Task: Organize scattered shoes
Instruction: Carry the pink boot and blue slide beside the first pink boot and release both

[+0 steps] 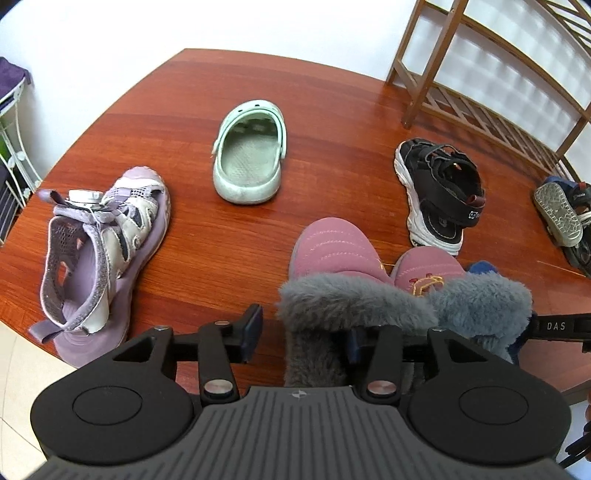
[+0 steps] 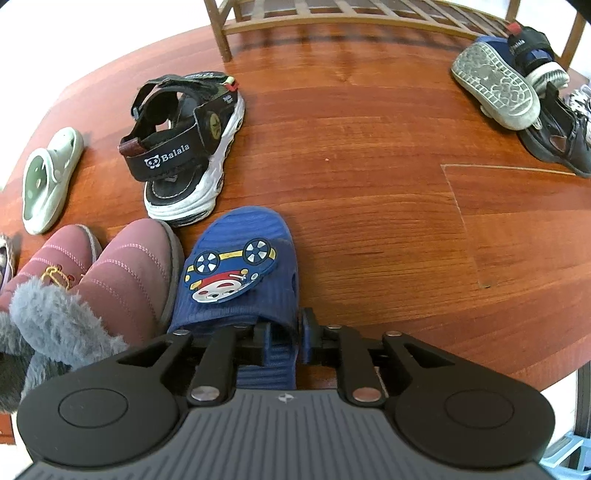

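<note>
Both grippers sit low at the near edge of the table (image 2: 369, 147), pointing steeply down. That fits setting shoes down in a row.

Left gripper (image 1: 301, 332): jaws part open. The left pad stands clear of the boot (image 1: 332, 258); the right pad is hidden behind the grey fur cuff, so contact there can't be told. Looks like a release, with the boot resting on the wood beside its twin (image 1: 428, 266). That pair is done.

Right gripper (image 2: 284, 339): jaws narrow and straddling the heel of the blue slipper (image 2: 240, 266), which lies flat, toe away, just beside the boots. Can't tell if the pads press.

Still scattered: clog (image 1: 251, 155), black sandal (image 2: 184, 147), lilac sandal (image 1: 107, 251), and a heap (image 2: 517, 92) near the rack (image 2: 332, 14).
</note>
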The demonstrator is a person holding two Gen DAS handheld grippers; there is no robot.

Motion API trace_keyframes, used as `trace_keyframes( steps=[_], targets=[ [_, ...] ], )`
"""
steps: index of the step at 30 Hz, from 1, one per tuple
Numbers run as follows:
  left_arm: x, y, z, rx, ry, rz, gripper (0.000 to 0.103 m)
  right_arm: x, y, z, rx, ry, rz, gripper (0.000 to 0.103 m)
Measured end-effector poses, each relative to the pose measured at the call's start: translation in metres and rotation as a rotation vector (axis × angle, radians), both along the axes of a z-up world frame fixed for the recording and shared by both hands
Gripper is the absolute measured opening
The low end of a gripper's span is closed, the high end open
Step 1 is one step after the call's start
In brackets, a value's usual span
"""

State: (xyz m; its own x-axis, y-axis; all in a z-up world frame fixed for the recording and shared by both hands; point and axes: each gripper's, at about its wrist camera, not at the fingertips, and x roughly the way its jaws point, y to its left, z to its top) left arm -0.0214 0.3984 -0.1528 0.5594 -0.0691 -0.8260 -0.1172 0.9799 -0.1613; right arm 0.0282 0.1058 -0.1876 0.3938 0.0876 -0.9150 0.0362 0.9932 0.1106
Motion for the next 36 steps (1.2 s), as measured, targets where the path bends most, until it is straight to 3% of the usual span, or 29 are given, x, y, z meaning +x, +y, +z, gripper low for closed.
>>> trace_keyframes(
  steps=[5,20,27,32,36],
  targets=[
    [-0.001,0.001,0.007,0.010,0.011,0.025,0.058,-0.002,0.000,0.011,-0.005,-0.012,0.041,0.039],
    [0.001,0.000,0.029,0.074,0.045,0.046,0.068,-0.005,-0.022,0.055,0.064,-0.051,0.061,0.046],
    [-0.001,-0.005,0.032,0.039,0.054,0.017,0.068,-0.004,-0.028,0.059,0.072,-0.054,0.051,0.046],
    [-0.003,-0.013,0.031,-0.042,0.078,-0.002,0.068,-0.003,-0.027,0.056,0.074,-0.052,0.049,0.046],
    [-0.007,-0.020,0.033,-0.031,0.064,-0.015,0.068,-0.003,-0.026,0.058,0.075,-0.059,0.051,0.046]
  ],
)
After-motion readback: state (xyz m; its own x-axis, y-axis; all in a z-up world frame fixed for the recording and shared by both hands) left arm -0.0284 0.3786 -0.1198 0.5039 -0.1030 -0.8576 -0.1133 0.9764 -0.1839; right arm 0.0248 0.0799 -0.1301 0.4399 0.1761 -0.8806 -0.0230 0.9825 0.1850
